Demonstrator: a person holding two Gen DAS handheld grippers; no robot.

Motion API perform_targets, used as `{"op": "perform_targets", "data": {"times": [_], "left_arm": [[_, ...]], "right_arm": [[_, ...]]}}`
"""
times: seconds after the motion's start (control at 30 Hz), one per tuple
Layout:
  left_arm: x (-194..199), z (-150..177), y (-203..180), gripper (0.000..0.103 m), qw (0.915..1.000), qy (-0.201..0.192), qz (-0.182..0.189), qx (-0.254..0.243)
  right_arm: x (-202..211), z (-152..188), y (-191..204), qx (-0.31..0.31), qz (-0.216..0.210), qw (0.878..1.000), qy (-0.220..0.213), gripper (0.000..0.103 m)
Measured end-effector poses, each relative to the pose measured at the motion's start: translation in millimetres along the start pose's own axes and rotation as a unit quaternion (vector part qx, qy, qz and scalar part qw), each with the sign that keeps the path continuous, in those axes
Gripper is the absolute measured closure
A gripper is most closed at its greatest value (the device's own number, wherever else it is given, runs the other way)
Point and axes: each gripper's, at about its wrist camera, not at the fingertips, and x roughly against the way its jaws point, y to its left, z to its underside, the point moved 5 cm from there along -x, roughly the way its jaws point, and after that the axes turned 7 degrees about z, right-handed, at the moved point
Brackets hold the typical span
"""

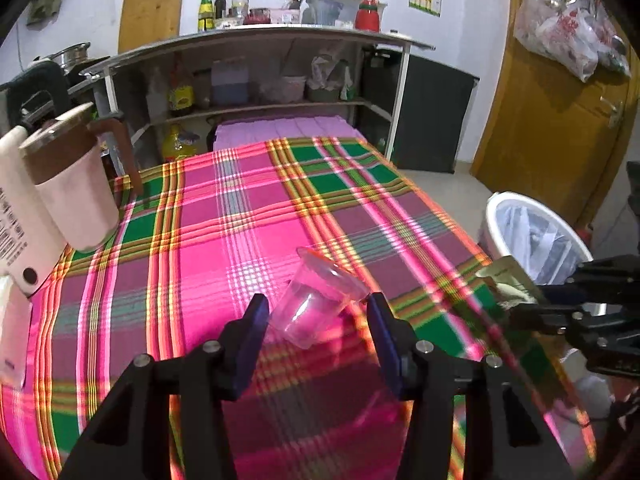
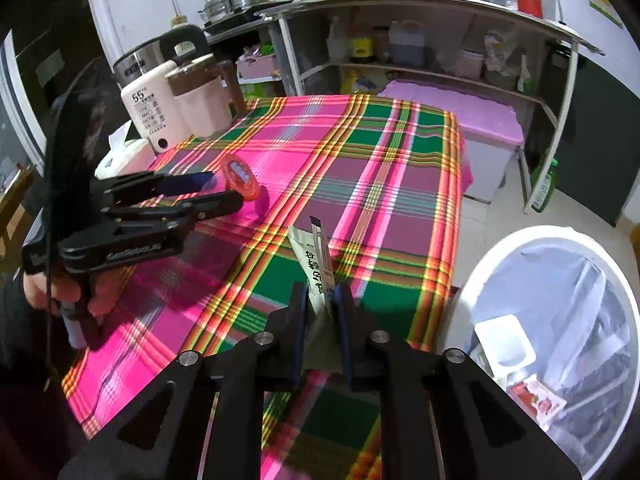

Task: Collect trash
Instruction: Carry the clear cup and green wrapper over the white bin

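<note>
A clear plastic cup (image 1: pixel 318 298) lies on its side on the plaid tablecloth (image 1: pixel 224 208). My left gripper (image 1: pixel 318 312) is open, its blue pads on either side of the cup's base without closing on it. In the right wrist view the cup (image 2: pixel 240 178) shows red-rimmed between the left gripper's fingers (image 2: pixel 212 192). My right gripper (image 2: pixel 322 300) is shut on a pale green sachet (image 2: pixel 314 264) and holds it above the table's near right corner; it also shows in the left wrist view (image 1: pixel 508 282). A white trash bin (image 2: pixel 560 344) with a liner stands on the floor at right.
A white kettle base (image 2: pixel 146 110) with a pink jug (image 2: pixel 200 98) and a tissue pack (image 2: pixel 120 158) stand at the table's left edge. The bin (image 1: pixel 532 232) holds a white tub (image 2: pixel 500 342) and a red wrapper (image 2: pixel 538 398). A shelf unit (image 1: pixel 256 80) stands behind the table.
</note>
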Motion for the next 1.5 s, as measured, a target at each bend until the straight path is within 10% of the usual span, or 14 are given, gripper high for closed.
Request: {"op": "perform_targets", "data": {"times": [0.8,1.5], "left_arm": [[85.8,31.1,-98.6,0.05,0.9966,-0.052,0.051,0.039],[83.9,31.4,-141.6,0.05,0.9958,-0.045,0.079,0.012]], "right_arm": [[98.4,44.3,-17.3,-0.062,0.028,0.995,-0.068,0.088],[131.0,66.7,-41.2,-0.085,0.048,0.992,-0.085,0.088]]}}
